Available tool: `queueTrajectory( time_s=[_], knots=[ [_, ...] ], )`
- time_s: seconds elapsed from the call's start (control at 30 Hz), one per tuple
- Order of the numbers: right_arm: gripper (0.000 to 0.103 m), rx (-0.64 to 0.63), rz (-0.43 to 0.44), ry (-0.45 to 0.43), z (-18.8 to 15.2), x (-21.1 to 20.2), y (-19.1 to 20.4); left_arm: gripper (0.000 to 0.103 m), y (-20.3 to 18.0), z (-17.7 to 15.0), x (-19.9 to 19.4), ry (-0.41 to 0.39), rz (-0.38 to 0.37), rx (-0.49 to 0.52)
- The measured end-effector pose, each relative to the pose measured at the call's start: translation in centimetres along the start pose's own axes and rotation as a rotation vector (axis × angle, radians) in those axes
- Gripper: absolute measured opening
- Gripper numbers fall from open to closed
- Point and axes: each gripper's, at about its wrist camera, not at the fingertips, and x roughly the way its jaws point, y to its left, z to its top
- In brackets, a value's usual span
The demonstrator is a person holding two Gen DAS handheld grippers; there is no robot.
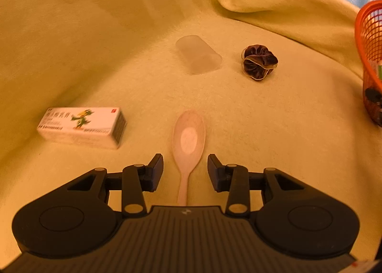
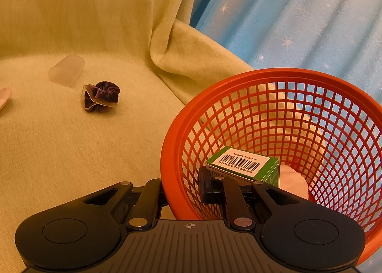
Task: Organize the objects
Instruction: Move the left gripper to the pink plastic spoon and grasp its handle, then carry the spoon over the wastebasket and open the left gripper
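Between parted fingers lies a pale pink plastic spoon (image 1: 188, 140).

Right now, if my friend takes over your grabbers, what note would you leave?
Left hand-held gripper: open, fingers either side of the pink spoon, not gripping.
Right hand-held gripper: shut on the orange basket wall.
Done: green box and something pale are in the basket.
Left on the blanket: spoon, white box, clear cup on its side, dark scrunchie.
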Motion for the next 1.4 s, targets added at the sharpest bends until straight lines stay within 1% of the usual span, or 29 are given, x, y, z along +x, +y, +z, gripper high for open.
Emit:
queueTrajectory(
  time_s=[0.1,0.2,0.23,0.4,0.6,0.77,1.0,1.4],
  knots=[
    [0.010,0.006,0.001,-0.001,0.0,0.0,-0.1,0.035,-0.5,0.3,1.0,0.004,0.021,0.028],
    [0.010,0.006,0.000,-0.001,0.1,0.1,-0.1,0.034,-0.5,0.5,1.2,0.006,0.022,0.032],
    [0.010,0.005,0.000,-0.001,0.1,0.1,-0.1,0.027,-0.5,0.6,1.2,0.008,0.021,0.033],
    [0.010,0.005,-0.001,-0.001,0.1,0.1,-0.1,0.025,-0.4,1.1,0.4,0.019,0.007,0.037],
    [0.010,0.004,0.000,-0.002,0.2,0.2,0.0,0.025,-0.4,2.4,-2.7,-0.028,-0.018,0.017],
    [0.010,-0.002,0.000,0.000,0.1,0.2,0.0,0.025,-0.5,3.9,-5.4,-0.091,-0.040,0.008],
    [0.010,-0.004,-0.001,0.000,-0.1,0.1,0.0,0.025,-0.7,5.8,-7.8,-0.160,-0.054,0.002],
    [0.010,-0.002,0.000,-0.001,-0.1,0.0,0.0,0.025,-1.8,7.2,-9.8,-0.197,-0.082,0.017]
  ],
)
